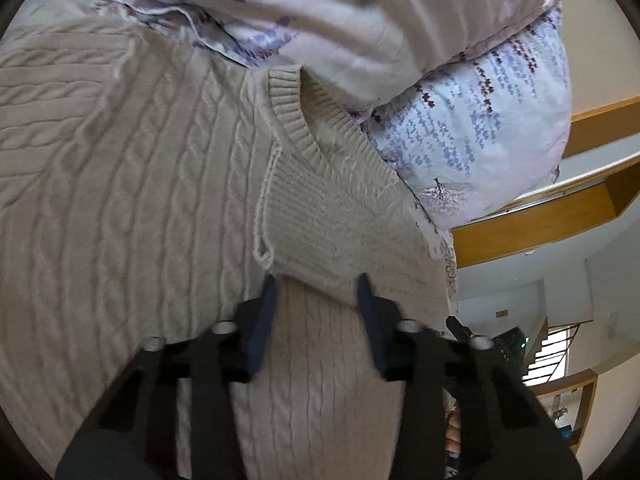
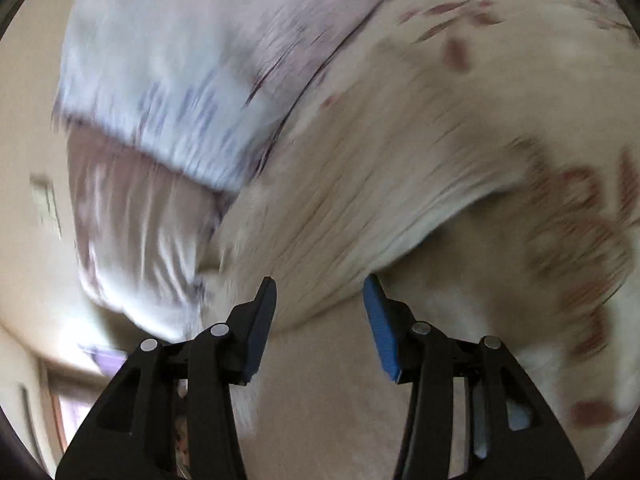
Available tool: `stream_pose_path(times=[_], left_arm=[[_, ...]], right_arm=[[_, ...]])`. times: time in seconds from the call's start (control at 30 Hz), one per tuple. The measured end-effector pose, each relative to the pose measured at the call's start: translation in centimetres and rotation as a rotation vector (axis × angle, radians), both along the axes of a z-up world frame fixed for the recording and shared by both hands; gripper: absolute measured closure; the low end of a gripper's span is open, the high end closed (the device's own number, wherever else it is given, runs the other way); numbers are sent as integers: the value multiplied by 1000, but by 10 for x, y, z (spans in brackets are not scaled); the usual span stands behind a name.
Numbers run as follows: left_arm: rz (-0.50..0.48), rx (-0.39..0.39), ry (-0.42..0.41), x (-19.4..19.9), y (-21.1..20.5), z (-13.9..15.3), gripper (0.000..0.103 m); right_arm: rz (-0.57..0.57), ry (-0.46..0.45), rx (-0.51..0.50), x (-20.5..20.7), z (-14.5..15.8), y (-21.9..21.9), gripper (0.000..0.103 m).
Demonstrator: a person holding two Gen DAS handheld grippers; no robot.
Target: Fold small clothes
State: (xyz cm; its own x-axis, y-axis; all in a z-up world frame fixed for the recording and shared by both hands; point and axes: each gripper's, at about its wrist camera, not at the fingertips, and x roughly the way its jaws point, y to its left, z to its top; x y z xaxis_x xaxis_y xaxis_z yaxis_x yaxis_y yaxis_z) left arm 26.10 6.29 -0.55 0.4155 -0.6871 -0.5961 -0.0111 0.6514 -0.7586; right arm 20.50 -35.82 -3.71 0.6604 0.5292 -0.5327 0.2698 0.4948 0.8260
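Left gripper (image 1: 318, 286) tilted down, jaws apart, over folded beige sweater (image 1: 160, 184).

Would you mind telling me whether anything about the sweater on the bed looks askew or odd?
The beige cable-knit sweater is not lying flat: one ribbed-edged part is folded over the body at a slant, just ahead of the left tongs, and its top edge is tucked against the floral pillow. The right wrist view is too blurred to judge.

Soft even daylight, no glare – left wrist view mostly sharp, window (image 1: 548, 356) bright at lower right. Right wrist view heavily motion-blurred; fisheye bending and dark corners on both.
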Motion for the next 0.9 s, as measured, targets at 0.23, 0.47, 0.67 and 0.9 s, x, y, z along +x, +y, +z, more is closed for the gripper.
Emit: stream_pose_path(times=[0.23, 0.47, 0.67, 0.9], left_arm=[[42, 79, -128, 15, 4, 26, 103], [84, 64, -98, 2, 52, 28, 103], [-33, 17, -26, -13, 21, 14, 52], [-19, 42, -6, 3, -9, 5, 52]], right_arm=[[-99, -48, -5, 1, 0, -14, 58], [-114, -33, -24, -7, -10, -17, 62], [-100, -24, -25, -6, -9, -14, 62], [-107, -25, -30, -7, -7, -13, 62]])
